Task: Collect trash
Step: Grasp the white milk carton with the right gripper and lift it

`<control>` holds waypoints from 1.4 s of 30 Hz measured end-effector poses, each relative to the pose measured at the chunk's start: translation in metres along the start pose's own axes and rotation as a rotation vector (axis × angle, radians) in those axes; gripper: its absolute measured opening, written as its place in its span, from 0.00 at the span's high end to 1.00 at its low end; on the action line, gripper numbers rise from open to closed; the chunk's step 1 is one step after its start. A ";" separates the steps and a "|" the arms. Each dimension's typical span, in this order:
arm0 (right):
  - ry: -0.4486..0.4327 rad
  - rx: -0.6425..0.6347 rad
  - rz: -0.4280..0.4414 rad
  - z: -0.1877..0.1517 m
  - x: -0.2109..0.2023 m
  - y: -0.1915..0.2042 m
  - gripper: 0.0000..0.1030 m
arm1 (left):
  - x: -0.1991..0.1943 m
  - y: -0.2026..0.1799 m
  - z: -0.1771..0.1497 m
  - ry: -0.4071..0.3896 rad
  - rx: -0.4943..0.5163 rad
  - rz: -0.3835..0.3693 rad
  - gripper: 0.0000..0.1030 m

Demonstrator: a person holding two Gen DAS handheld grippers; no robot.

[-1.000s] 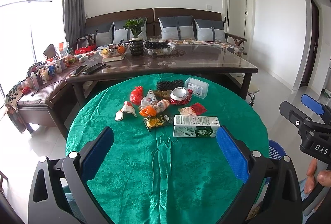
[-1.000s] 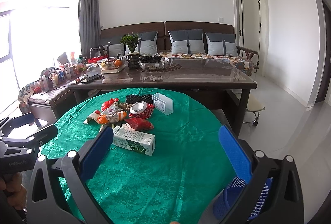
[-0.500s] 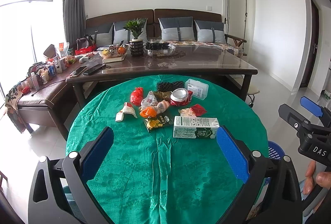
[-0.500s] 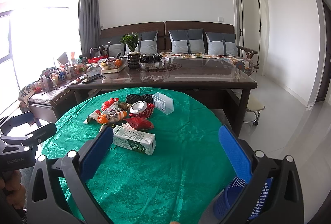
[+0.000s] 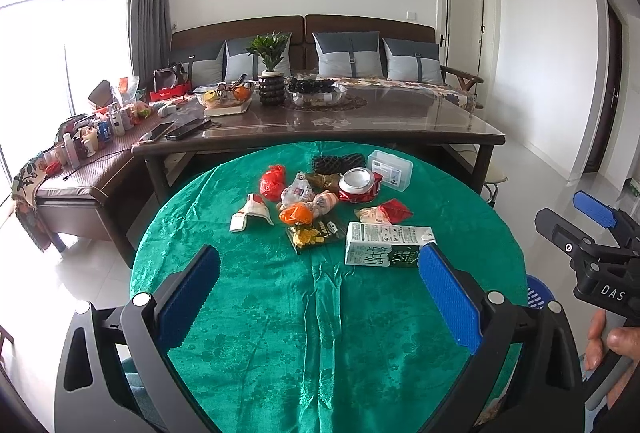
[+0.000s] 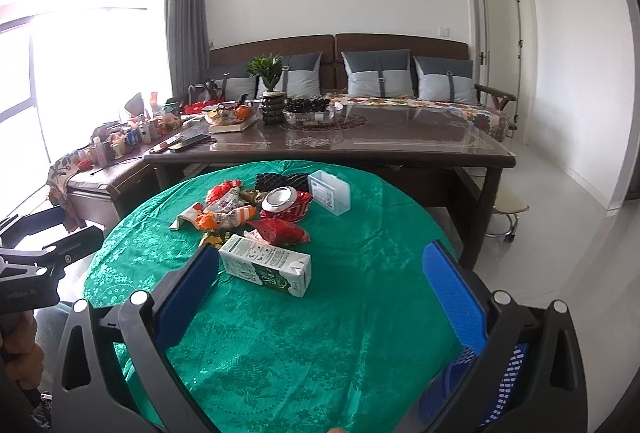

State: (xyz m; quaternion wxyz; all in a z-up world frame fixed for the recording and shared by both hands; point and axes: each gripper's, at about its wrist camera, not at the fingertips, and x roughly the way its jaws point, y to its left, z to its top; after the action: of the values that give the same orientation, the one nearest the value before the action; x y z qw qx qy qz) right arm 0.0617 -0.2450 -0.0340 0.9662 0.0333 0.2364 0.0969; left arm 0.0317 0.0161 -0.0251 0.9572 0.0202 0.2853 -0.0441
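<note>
The milk carton (image 5: 384, 244) lies on its side on the table (image 5: 320, 333), nearest of the trash. Both the left tongs (image 5: 318, 299) and right tongs (image 6: 320, 299) hang wide apart, holding nothing. It looks light and crushable; grip gently across its flat sides.

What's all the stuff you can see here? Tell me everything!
Round table: 1, green cloth, nearest.
Milk carton: 1, white and green, lying flat at the pile's near edge.
Can: 1, red with silver top, far side of the pile.
Clear box: 1, see-through, beside the can.
Wrappers: several, red, orange and white, heaped in the middle.
Black mesh: 1, behind the can.
Basket: 1, blue, on the floor right of the table.
Long table: 1, dark brown, behind.
Plant: 1, green, on the long table.
Sofa: 1, brown, grey cushions.
Left claw: open, empty.
Right claw: open, empty.
</note>
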 end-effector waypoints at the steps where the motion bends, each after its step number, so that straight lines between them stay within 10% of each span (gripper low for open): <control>1: 0.008 -0.021 0.018 -0.001 0.007 0.000 0.04 | 0.003 0.004 0.000 0.005 -0.006 0.005 0.04; 21: 0.487 -0.414 0.417 -0.016 0.200 0.023 0.05 | 0.083 0.040 -0.042 0.179 -0.048 -0.022 0.04; 23: 0.504 -0.456 0.410 -0.017 0.204 0.028 0.06 | 0.087 0.041 -0.044 0.187 -0.052 -0.027 0.04; 29: 0.528 -0.421 0.400 -0.023 0.197 0.021 0.52 | 0.099 0.040 -0.049 0.212 -0.062 -0.052 0.04; 36: 0.507 -0.314 0.438 -0.039 0.133 0.008 0.57 | 0.138 0.046 -0.042 0.230 0.032 -0.106 0.04; 42: 0.425 -0.071 0.277 -0.050 0.092 -0.045 0.58 | 0.210 0.057 -0.025 0.294 0.113 -0.196 0.04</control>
State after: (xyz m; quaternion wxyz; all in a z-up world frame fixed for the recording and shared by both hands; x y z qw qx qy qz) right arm 0.1264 -0.2698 -0.1253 0.8729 0.0100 0.4239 0.2415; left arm 0.1987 0.0594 -0.1600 0.8936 0.0522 0.4200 -0.1498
